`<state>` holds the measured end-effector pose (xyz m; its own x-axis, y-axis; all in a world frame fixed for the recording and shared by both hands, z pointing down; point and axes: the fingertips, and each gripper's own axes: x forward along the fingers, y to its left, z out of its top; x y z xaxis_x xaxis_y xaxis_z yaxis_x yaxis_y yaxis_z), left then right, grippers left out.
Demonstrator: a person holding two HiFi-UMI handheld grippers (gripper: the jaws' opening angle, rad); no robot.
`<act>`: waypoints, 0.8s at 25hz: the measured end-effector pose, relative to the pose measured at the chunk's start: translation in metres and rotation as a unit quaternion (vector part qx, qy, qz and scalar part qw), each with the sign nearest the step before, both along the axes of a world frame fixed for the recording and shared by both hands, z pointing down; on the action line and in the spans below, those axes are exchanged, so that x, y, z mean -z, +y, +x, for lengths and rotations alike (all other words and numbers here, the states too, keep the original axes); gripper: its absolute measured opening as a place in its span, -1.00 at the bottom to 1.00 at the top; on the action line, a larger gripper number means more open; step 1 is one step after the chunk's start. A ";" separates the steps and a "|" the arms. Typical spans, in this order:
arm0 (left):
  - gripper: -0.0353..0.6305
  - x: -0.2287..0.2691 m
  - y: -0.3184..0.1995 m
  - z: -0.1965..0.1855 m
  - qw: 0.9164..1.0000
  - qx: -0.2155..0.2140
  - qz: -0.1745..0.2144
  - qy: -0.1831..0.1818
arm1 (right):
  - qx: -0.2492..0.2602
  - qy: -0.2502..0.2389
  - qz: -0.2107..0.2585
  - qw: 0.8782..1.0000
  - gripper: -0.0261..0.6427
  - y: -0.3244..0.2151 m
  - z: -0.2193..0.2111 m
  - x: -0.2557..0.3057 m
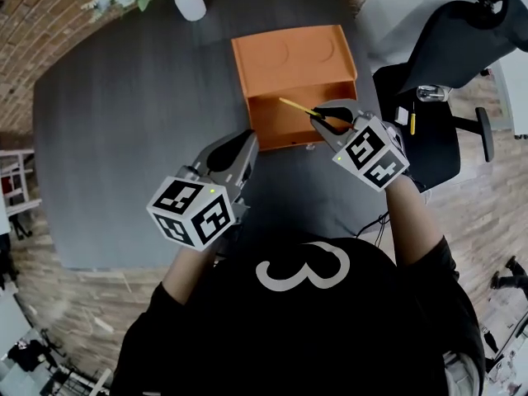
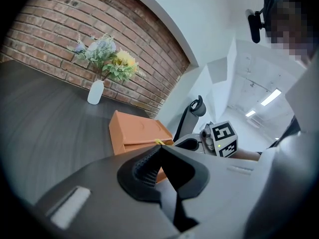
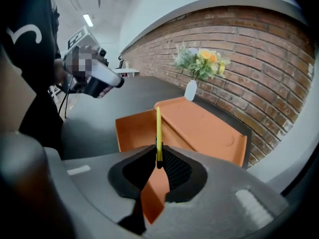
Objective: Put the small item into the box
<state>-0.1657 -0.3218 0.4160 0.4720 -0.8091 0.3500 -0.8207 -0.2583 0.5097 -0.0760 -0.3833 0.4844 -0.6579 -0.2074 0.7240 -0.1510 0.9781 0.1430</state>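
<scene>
Pinching the yellow stick [image 3: 158, 128] by its near end, the right tool [image 1: 320, 119] points it straight ahead, long axis out over the open orange box [image 1: 293, 60] just in front and below. Left tool [image 1: 248, 142] is pressed together, empty, hanging back beside it.

It looked like an office or studio room: a dark oval counter [image 1: 115, 139] stood on a plank floor [image 1: 495, 213], with an exposed brick wall [image 2: 75, 29] behind the counter, a black swivel office chair [image 1: 437, 130] just beside it, a white vase of flowers [image 1: 190, 2] at its far edge, and strip ceiling lights [image 2: 270, 97] beyond it.
</scene>
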 end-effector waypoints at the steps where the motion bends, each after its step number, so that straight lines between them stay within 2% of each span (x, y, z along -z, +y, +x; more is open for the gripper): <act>1: -0.86 -0.002 0.000 0.000 1.000 0.000 -0.002 0.000 | 0.006 0.016 0.002 1.000 -0.78 -0.001 -0.001 -0.007; 5: -0.86 -0.011 0.000 0.000 1.000 0.002 -0.010 0.003 | 0.028 0.078 0.019 0.996 -0.78 -0.005 -0.002 -0.026; 10: -0.86 -0.019 0.002 -0.003 1.000 0.007 -0.018 0.005 | 0.041 0.127 0.014 0.991 -0.78 -0.006 -0.005 -0.047; 20: -0.86 -0.025 0.008 -0.017 0.999 0.027 -0.025 0.013 | 0.041 0.163 0.002 0.986 -0.78 -0.013 -0.008 -0.068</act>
